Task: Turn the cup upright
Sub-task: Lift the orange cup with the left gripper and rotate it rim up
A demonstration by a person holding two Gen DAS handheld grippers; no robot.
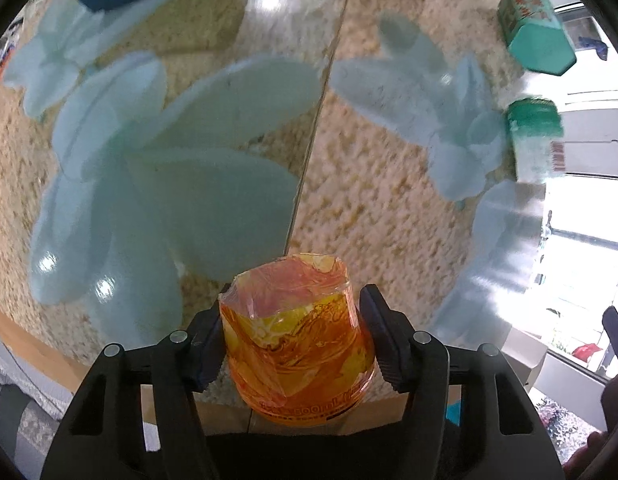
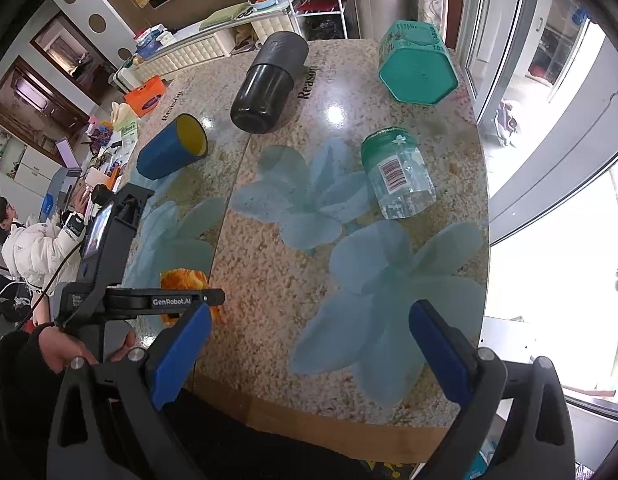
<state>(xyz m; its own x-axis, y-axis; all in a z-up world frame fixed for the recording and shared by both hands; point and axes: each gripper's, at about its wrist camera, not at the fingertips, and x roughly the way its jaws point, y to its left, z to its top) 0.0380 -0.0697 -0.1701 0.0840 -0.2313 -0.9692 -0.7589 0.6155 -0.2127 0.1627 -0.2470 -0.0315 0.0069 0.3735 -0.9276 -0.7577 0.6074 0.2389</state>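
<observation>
An orange translucent cup (image 1: pixel 297 332) with a yellow print stands base up, mouth down, at the near edge of the table (image 1: pixel 369 208). My left gripper (image 1: pixel 295 340) is around it, one finger on each side; the left finger touches it and the right finger sits close. In the right wrist view the cup (image 2: pixel 181 280) shows partly behind the left gripper's body (image 2: pixel 121 280). My right gripper (image 2: pixel 309 352) is open and empty, low over the near table edge.
A blue cup with a yellow inside (image 2: pixel 171 148), a black flask (image 2: pixel 267 84), a green hexagonal tin (image 2: pixel 417 64) and a clear jar with a green lid (image 2: pixel 397 172) lie on their sides on the table (image 2: pixel 269 264). A window is at right.
</observation>
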